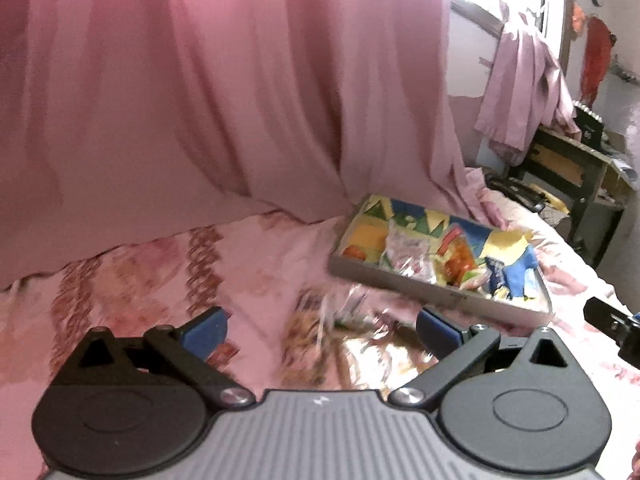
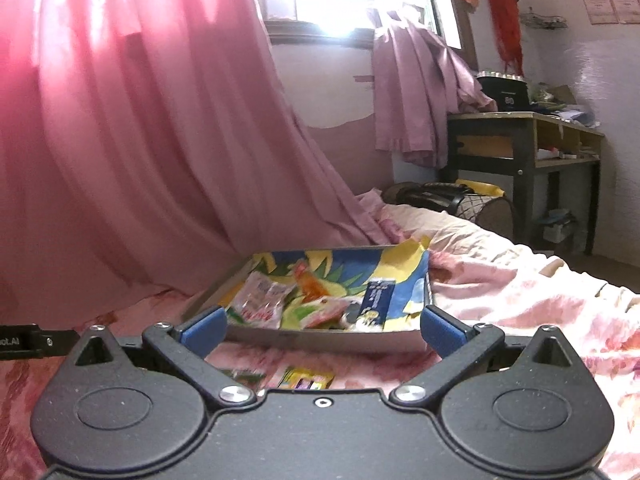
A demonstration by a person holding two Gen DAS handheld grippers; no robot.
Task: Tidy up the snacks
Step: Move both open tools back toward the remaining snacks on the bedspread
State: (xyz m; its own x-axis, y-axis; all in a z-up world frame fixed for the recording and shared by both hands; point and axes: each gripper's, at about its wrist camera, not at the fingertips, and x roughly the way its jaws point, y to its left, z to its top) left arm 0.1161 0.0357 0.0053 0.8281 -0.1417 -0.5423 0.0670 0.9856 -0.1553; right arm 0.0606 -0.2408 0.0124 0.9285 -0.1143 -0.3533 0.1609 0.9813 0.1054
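Left gripper point(image 1: 320, 330): blue pads spread wide, holding nothing, above blurred crinkly wrappers point(image 1: 352, 316) on the bedsheet point(image 1: 248, 264).
Right gripper point(image 2: 322, 326): wide, nothing held.
Tray point(image 1: 400, 282): shallow grey rectangle (bright paper lining) holding glossy snack packets point(image 2: 264, 300).
Right view only: flat yellow packet point(image 2: 306, 380) beneath the gripper.

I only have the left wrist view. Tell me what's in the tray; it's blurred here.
Observer: The right wrist view shows a blue packet lying at the tray's right side.
Operator: Report the right tongs.
Observer: The right tongs are open, empty, just short of the tray's near wall.
Operator: Say what lies under them.
Observer: A small yellow packet on the bedsheet, outside the tray.
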